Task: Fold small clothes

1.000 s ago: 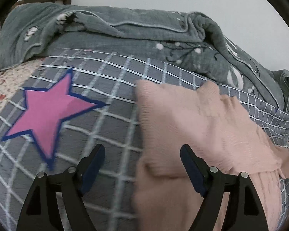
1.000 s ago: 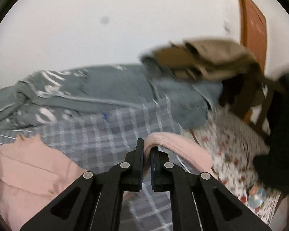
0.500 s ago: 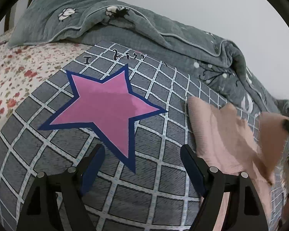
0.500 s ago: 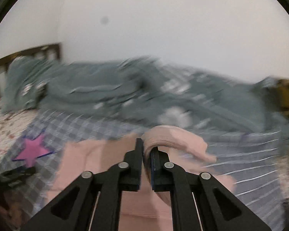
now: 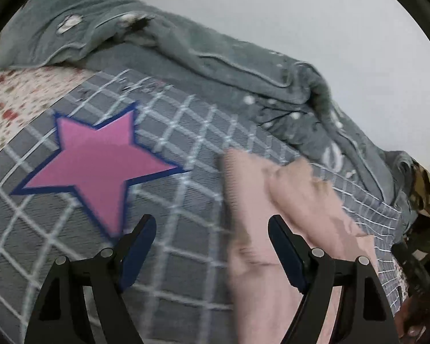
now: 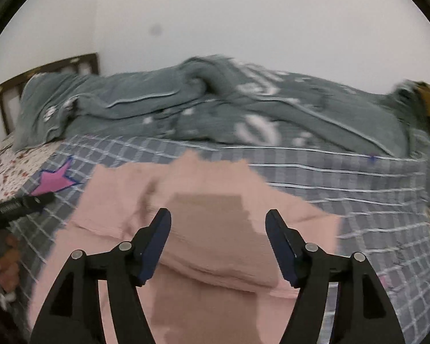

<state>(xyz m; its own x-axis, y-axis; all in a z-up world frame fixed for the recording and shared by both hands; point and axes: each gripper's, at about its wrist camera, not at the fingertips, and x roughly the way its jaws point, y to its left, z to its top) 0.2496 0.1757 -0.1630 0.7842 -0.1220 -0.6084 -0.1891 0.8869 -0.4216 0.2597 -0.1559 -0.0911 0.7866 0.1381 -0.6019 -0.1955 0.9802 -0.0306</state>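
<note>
Beyond the right gripper [image 6: 218, 228], jaws opening over the pink garment [image 6: 215, 200], a headboard [image 6: 43, 70] shows; left gripper [image 5: 212, 236] gapes above the checked blanket [image 5: 186, 229].

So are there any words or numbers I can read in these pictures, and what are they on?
None can be read.
Dark scribbly marks on the checked cover, just above the pink star: too blurred to read.
White lettering on the left gripper, seen at the left edge of the right wrist view: too small and blurred to read.
The pink sweater and the grey quilt show no words.
</note>
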